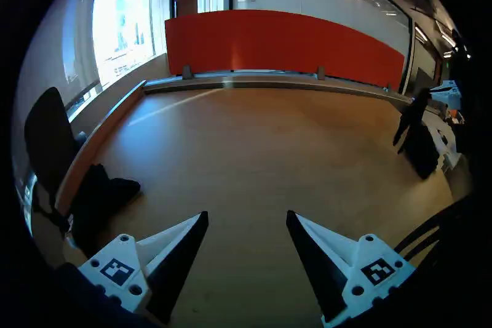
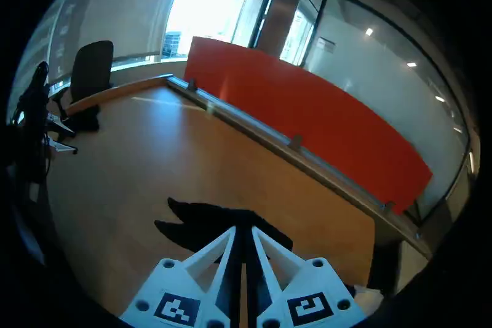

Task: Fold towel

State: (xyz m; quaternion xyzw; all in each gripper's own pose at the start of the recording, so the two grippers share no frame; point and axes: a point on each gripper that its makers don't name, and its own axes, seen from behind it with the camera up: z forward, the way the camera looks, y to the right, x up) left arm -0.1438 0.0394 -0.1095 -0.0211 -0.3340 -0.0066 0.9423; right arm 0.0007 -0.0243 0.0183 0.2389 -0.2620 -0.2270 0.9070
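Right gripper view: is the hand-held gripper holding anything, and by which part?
The hand-held gripper is pinched shut on a dark towel, apparently near an edge. Exactly which part cannot be told.

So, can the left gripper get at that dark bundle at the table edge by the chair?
Probably yes: the left gripper is open, and only bare tabletop lies between it and the dark bundle, which sits off to its left.

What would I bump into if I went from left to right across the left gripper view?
Black chair → dark bundle at the table's left edge → right gripper, far off over the wooden table.
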